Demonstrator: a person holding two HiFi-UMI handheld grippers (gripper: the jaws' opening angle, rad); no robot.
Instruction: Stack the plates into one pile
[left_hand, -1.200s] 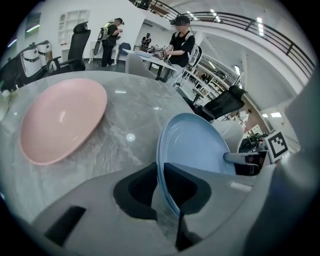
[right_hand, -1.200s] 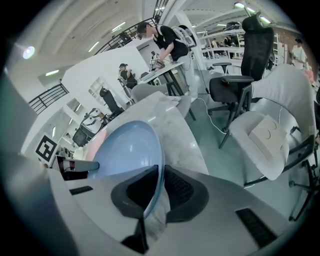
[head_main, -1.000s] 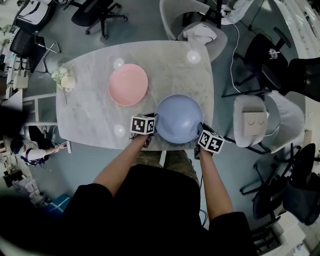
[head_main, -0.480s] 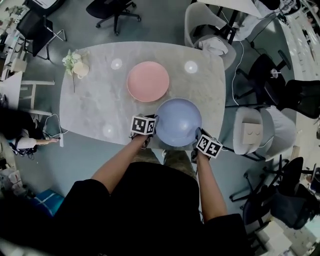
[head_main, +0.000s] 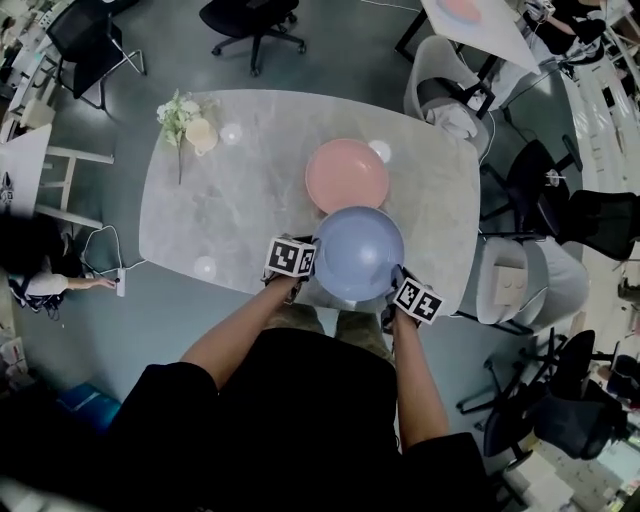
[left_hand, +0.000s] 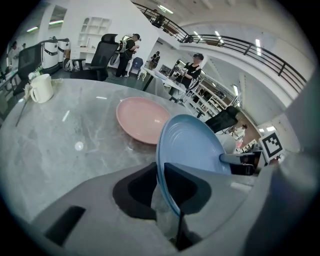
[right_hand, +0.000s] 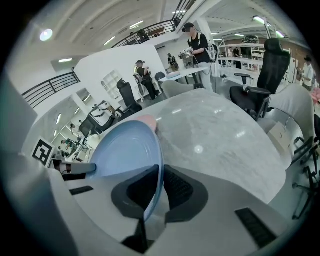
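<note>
A blue plate (head_main: 358, 252) hangs above the near edge of the grey marble table (head_main: 240, 200), held by both grippers. My left gripper (head_main: 305, 265) is shut on its left rim and my right gripper (head_main: 395, 288) is shut on its right rim. In the left gripper view the blue plate (left_hand: 192, 150) stands edge-on between the jaws; in the right gripper view the blue plate (right_hand: 127, 157) does the same. A pink plate (head_main: 347, 176) lies flat on the table just beyond the blue one, and the pink plate (left_hand: 142, 119) shows past the rim.
A cream mug (head_main: 201, 134) with flowers stands at the table's far left corner. Office chairs (head_main: 250, 20) surround the table, with a white chair (head_main: 525, 280) at the right. People stand in the background of both gripper views.
Both grippers have carried the blue plate away from the near edge toward the pink plate; its far rim is now close to the pink plate's near edge. The grips are unchanged.
</note>
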